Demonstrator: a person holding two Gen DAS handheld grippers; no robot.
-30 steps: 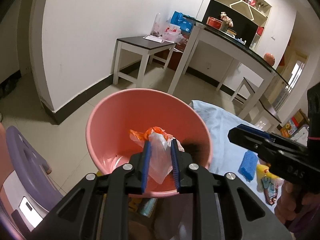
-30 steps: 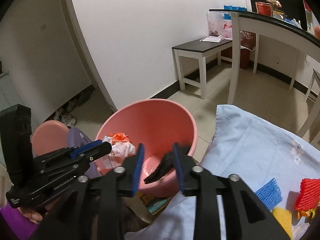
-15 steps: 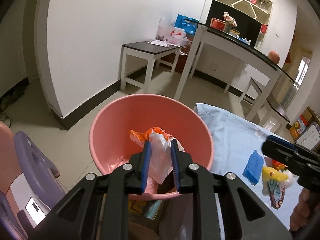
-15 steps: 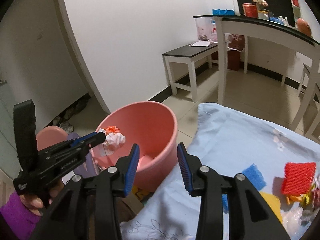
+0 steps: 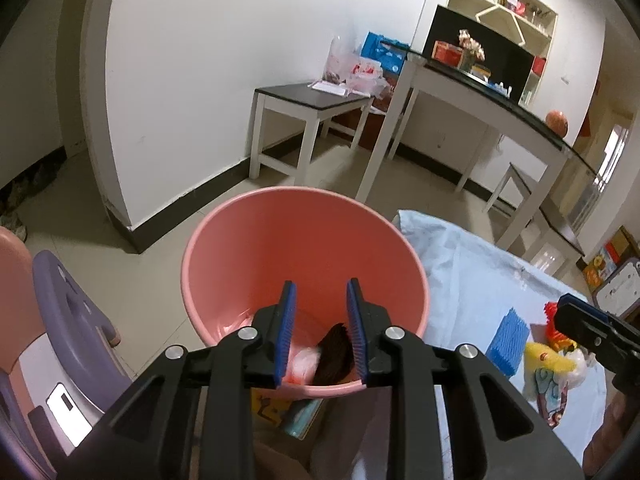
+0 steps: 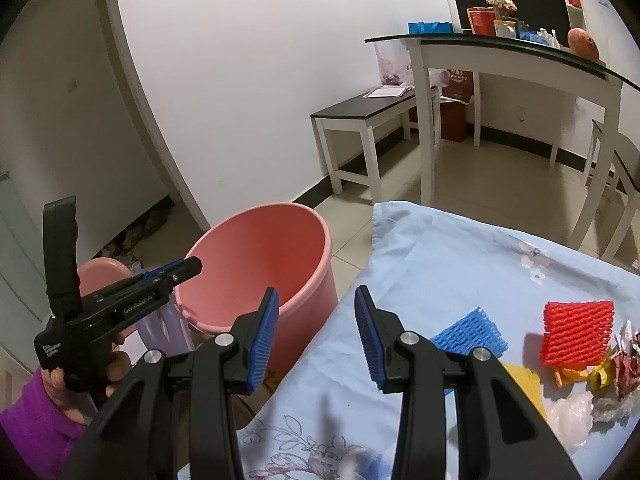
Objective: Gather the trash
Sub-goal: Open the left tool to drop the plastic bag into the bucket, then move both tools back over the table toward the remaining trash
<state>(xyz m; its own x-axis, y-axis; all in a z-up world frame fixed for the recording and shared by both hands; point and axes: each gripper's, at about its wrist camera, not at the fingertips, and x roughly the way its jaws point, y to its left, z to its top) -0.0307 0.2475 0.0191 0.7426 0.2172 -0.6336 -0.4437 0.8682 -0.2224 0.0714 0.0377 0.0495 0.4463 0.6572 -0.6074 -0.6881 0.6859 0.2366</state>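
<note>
My left gripper (image 5: 320,286) hangs over the pink bucket (image 5: 280,240), its jaws opening with nothing between them. At the bucket's bottom lie a whitish plastic bag (image 5: 304,360) and a dark brown clump (image 5: 334,354). My right gripper (image 6: 317,296) is open and empty, above the left edge of the light blue cloth (image 6: 440,256), beside the bucket (image 6: 260,248). On the cloth lie a blue foam net (image 6: 468,336), a red foam net (image 6: 576,332), a yellow piece (image 6: 524,380), crumpled wrappers (image 6: 612,360) and clear plastic (image 6: 568,416).
A purple plastic stool (image 5: 68,320) stands left of the bucket. A colourful book (image 5: 288,416) lies on the floor under the bucket's near side. Farther back are a low white bench (image 5: 312,104) and a tall white table (image 5: 480,92). A purple sleeve (image 6: 32,420) holds the left gripper.
The left jaws have widened and the orange-and-white bag has dropped from them into the bucket. The right gripper has moved right, from over the bucket to over the blue cloth.
</note>
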